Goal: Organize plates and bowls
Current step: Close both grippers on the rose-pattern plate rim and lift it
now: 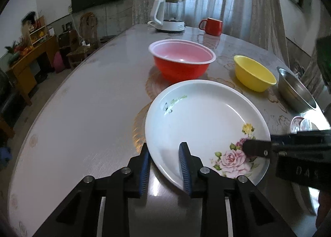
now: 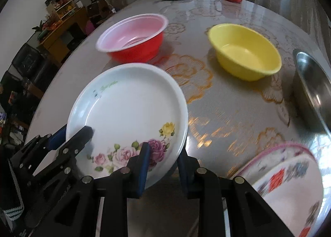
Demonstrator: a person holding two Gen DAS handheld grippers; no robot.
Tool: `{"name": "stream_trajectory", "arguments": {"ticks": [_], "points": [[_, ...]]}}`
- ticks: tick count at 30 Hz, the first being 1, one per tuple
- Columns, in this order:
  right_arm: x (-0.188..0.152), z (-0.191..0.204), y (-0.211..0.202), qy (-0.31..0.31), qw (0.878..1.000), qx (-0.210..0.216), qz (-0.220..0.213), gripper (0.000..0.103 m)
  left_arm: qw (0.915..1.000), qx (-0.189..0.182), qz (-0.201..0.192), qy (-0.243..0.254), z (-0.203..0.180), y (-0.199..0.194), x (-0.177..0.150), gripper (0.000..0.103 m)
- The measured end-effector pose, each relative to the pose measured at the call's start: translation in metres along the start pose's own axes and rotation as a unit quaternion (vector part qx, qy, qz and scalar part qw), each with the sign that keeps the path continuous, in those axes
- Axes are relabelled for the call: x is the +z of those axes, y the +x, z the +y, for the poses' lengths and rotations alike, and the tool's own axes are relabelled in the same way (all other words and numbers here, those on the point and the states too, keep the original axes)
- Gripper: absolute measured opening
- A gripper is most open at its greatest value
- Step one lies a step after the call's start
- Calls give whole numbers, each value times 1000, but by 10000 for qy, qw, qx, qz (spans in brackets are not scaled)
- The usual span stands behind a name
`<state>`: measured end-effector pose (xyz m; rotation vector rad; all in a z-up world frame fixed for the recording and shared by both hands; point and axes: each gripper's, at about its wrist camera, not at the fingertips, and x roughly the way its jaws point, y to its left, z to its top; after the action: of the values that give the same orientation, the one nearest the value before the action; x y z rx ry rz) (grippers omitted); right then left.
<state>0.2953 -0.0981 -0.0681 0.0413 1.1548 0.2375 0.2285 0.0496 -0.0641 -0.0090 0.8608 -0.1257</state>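
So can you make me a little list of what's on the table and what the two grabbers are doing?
held: white round plate with pink roses
left gripper: shut on the plate's near rim
right gripper: shut on the plate's rose side
behind plate: red plastic bowl with pale inside, yellow plastic bowl
right edge: shiny steel bowl
far end: white kettle, red mug

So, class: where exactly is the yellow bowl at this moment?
The yellow bowl sits upright on the table, right of the red bowl and left of the steel bowl, beyond the flowered plate.
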Motion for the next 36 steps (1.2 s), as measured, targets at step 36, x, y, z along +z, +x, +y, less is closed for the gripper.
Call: {"name": "stream_trajectory", "arguments": {"ticks": [36], "points": [[-60,27,-10,25,9888,324,-1458,20,9994,-226,-76,-235,37,-17,-20,37]]}}
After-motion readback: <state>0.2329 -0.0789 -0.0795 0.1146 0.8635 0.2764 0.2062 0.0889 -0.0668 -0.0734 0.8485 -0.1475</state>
